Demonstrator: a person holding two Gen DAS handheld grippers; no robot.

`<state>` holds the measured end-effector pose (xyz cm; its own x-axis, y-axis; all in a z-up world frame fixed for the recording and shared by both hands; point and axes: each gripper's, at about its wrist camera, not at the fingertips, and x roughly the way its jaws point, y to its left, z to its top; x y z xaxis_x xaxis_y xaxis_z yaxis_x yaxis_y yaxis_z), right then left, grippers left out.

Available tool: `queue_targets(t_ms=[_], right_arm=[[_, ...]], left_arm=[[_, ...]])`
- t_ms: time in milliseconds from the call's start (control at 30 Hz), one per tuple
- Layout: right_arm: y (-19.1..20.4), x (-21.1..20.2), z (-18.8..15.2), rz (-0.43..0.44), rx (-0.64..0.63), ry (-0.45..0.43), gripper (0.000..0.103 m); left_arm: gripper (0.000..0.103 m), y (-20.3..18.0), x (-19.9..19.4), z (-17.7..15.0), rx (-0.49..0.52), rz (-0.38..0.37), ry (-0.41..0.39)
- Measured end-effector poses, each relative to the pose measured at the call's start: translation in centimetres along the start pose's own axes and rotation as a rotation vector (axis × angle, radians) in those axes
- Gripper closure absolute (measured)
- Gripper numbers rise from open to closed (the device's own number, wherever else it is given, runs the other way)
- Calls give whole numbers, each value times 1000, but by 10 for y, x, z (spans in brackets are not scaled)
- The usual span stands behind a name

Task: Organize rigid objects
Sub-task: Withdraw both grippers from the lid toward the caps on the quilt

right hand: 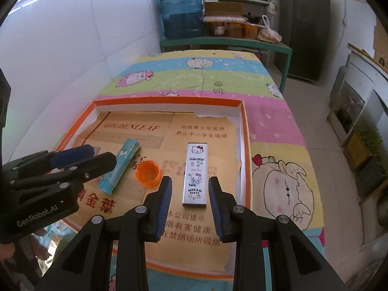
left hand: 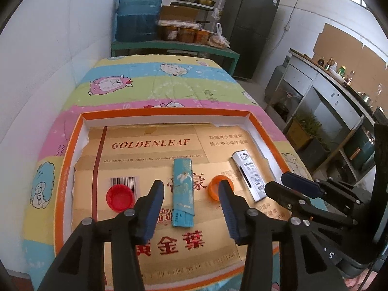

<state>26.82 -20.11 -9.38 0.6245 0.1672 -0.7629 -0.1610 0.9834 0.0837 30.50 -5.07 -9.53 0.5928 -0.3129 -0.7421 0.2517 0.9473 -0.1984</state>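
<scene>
A shallow orange-rimmed box [left hand: 167, 114] [right hand: 169, 102] lined with gold cardboard lies on a cartoon-print quilt. In it lie a red cap [left hand: 120, 197], a blue lighter [left hand: 182, 191] [right hand: 120, 166], an orange cap [left hand: 216, 186] [right hand: 148, 171] and a white Hello Kitty lighter [left hand: 249, 175] [right hand: 196, 175]. My left gripper [left hand: 191, 194] is open, its fingers either side of the blue lighter, above it. My right gripper [right hand: 190, 189] is open, straddling the near end of the white lighter. Each gripper also shows in the other's view, the right one [left hand: 283, 184] and the left one [right hand: 97, 155].
The quilt-covered table [left hand: 169, 82] runs back to a green bench with a blue water jug [left hand: 138, 12] and jars. A white wall is on the left. A dark fridge [left hand: 249, 26] and a counter [left hand: 339, 89] stand to the right across the floor.
</scene>
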Motion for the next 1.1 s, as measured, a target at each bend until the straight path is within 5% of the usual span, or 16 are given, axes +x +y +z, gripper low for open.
queue_targets(t_ms=[1100], right_arm=[[37,-92,-39,10,-11,-70,71]], left_arm=[[56,14,-103,-49,0,6,-63]])
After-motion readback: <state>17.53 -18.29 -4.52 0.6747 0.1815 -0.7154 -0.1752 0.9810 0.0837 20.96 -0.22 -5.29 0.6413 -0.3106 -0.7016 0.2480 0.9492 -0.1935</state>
